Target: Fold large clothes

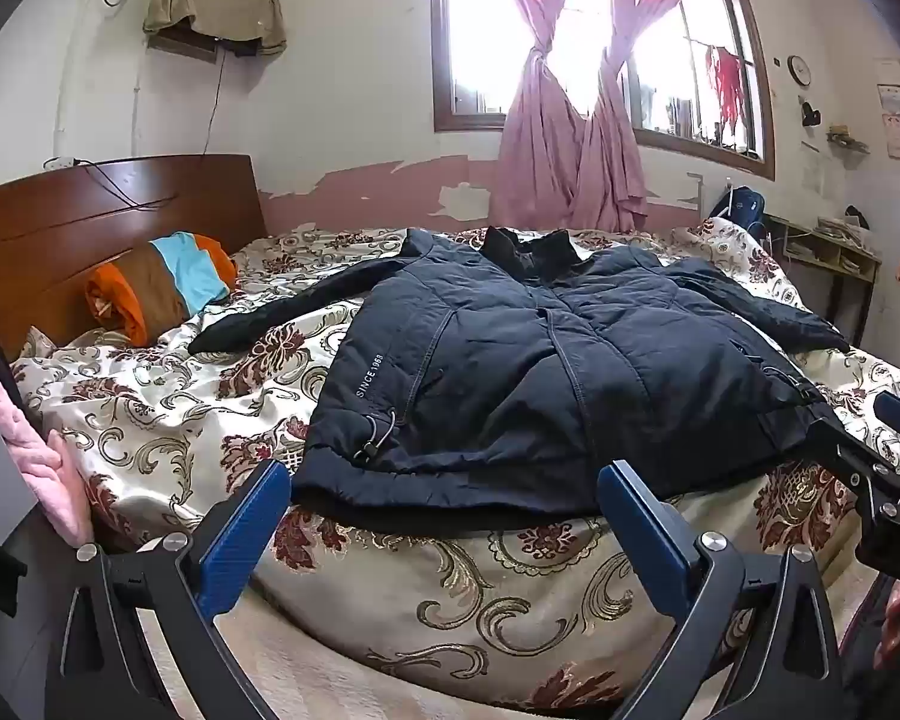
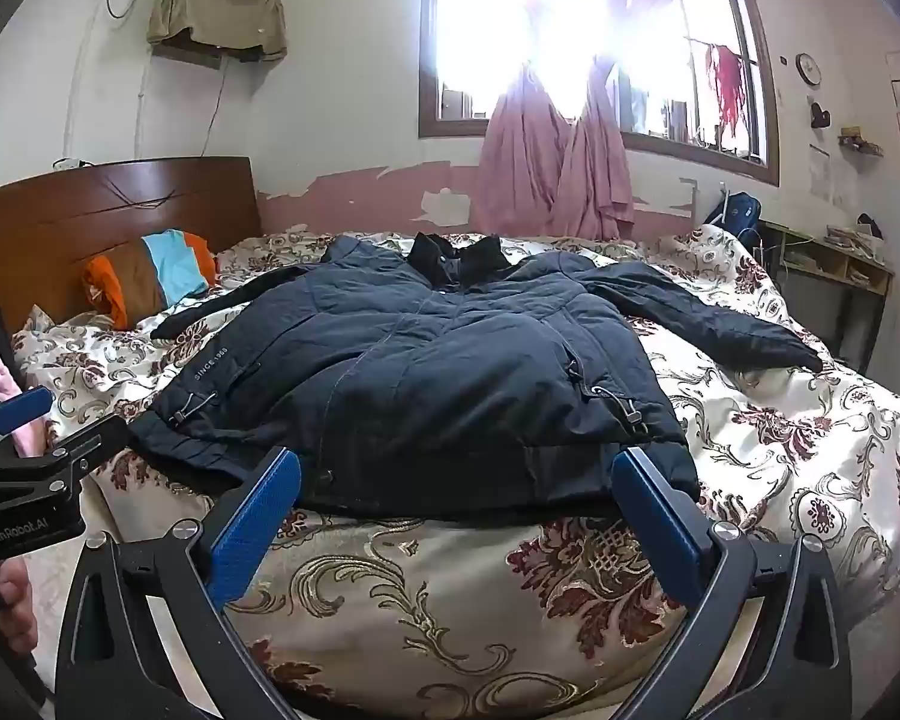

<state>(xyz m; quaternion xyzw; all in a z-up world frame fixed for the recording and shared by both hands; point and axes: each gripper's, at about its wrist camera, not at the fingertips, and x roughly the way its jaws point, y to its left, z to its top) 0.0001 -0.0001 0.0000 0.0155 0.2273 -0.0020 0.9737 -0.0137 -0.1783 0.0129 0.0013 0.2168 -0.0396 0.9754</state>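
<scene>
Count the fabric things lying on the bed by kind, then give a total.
Jacket: 1
Striped pillow: 1
Floral quilt: 1
Total: 3

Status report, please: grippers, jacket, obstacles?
Left gripper open, right gripper open, both empty near hem. Jacket flat on bed, sleeves spread, unfolded. Nothing on it.

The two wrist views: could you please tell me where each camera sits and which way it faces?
Left wrist: behind the open left gripper, at the bed's near edge, facing the jacket; the right gripper shows at right.
Right wrist: behind the open right gripper, facing the jacket's hem; the left gripper shows at left.
Shared: jacket, headboard, window.
</scene>
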